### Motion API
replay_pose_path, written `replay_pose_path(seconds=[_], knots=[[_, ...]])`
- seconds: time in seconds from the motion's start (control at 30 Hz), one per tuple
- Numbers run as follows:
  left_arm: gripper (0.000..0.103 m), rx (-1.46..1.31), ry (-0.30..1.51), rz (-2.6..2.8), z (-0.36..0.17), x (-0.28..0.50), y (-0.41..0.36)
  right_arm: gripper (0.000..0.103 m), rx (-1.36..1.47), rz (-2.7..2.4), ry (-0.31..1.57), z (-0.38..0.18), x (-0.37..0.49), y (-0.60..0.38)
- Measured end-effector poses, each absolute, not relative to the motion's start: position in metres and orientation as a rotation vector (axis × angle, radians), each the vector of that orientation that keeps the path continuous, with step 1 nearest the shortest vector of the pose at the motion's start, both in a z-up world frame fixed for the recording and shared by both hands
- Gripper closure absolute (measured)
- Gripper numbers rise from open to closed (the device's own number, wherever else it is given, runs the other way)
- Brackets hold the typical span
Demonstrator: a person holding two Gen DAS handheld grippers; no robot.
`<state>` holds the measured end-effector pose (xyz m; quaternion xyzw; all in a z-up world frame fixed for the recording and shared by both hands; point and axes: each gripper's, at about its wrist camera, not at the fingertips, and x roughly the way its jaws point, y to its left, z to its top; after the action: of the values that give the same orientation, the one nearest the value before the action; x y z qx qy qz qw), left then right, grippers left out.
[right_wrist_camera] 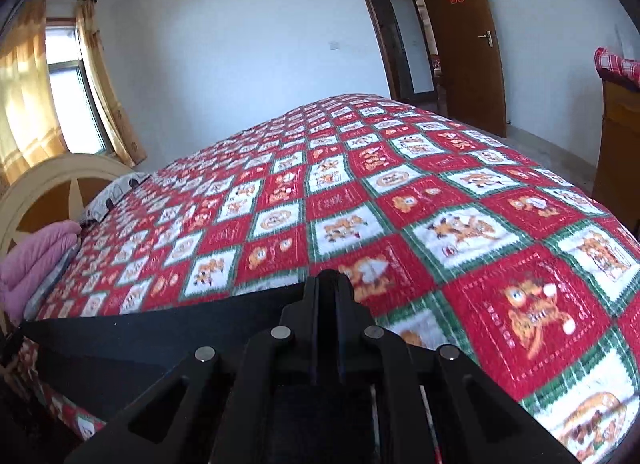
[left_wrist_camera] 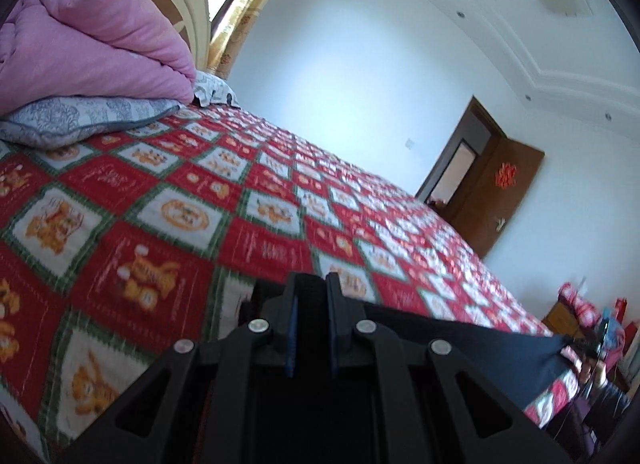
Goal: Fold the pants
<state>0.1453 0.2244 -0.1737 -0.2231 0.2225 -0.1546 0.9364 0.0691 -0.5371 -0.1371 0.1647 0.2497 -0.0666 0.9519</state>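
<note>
**A:** Two grippers, both clamped on the same dark pants. Left wrist view: left gripper [left_wrist_camera: 311,284] bottom centre, jaws nearly closed w/ black fabric pinched between. Pants [left_wrist_camera: 480,348] run as a taut band toward the lower right, where the other tool shows tiny & blurry. Right wrist view is the mirror: right gripper [right_wrist_camera: 329,278] bottom centre, jaws nearly together on the cloth, band going off lower left.

**B:** So which step?

**A:** Imo they're holding one edge stretched btw both hands, low over the near side of the bed, prob about to lay it flat or bring a fold over. Can't tell if it's waistband or hem. Next move needs both hands going together, keeping tension even so it lands w/o wrinkles.

**B:** Surface?

**A:** Red/white checked bedspread [right_wrist_camera: 400,184] w/ cartoon tigers, soft, mostly bare. Upper left: pink quilt [left_wrist_camera: 88,36] on a grey pillow [left_wrist_camera: 80,120], cream headboard [right_wrist_camera: 52,180], curtained window [right_wrist_camera: 68,84]. Right: brown door [right_wrist_camera: 464,44] open, white walls.
</note>
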Motion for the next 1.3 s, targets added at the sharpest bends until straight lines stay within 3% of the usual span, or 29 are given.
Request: replay_pose_path(seconds=[0.13, 0.23, 0.57, 0.77, 1.0, 1.03, 1.1, 1.13, 1.17, 1.3], knots=[[0.090, -0.436, 0.484, -0.317, -0.187, 0.136, 0.224, 0.096, 0.296, -0.134, 0.531, -0.144, 0.063, -0.532], [0.080, -0.447, 0.498, -0.305, -0.195, 0.131, 0.231, 0.096, 0.279, -0.148, 0.548, -0.150, 0.058, -0.531], [0.079, -0.452, 0.510, -0.205, -0.201, 0.108, 0.265, 0.094, 0.322, -0.203, 0.548, -0.152, 0.016, -0.541], [0.057, -0.481, 0.489, -0.147, -0.195, 0.098, 0.277, 0.093, 0.353, -0.238, 0.475, -0.135, -0.007, -0.536], [0.047, -0.457, 0.526, -0.156, -0.190, 0.103, 0.258, 0.093, 0.297, -0.109, 0.451, -0.122, 0.004, -0.474], [0.047, -0.457, 0.537, -0.166, -0.190, 0.103, 0.255, 0.091, 0.280, -0.088, 0.460, -0.122, 0.008, -0.463], [0.043, -0.463, 0.563, -0.176, -0.189, 0.102, 0.251, 0.066, 0.222, -0.031, 0.507, -0.126, 0.020, -0.435], [0.043, -0.471, 0.575, -0.179, -0.188, 0.100, 0.250, 0.047, 0.198, -0.006, 0.530, -0.128, 0.026, -0.423], [0.042, -0.478, 0.586, -0.186, -0.187, 0.097, 0.249, 0.041, 0.174, 0.020, 0.547, -0.130, 0.030, -0.409], [0.042, -0.477, 0.647, -0.199, -0.191, 0.086, 0.242, 0.041, 0.066, 0.079, 0.601, -0.144, 0.044, -0.356]])
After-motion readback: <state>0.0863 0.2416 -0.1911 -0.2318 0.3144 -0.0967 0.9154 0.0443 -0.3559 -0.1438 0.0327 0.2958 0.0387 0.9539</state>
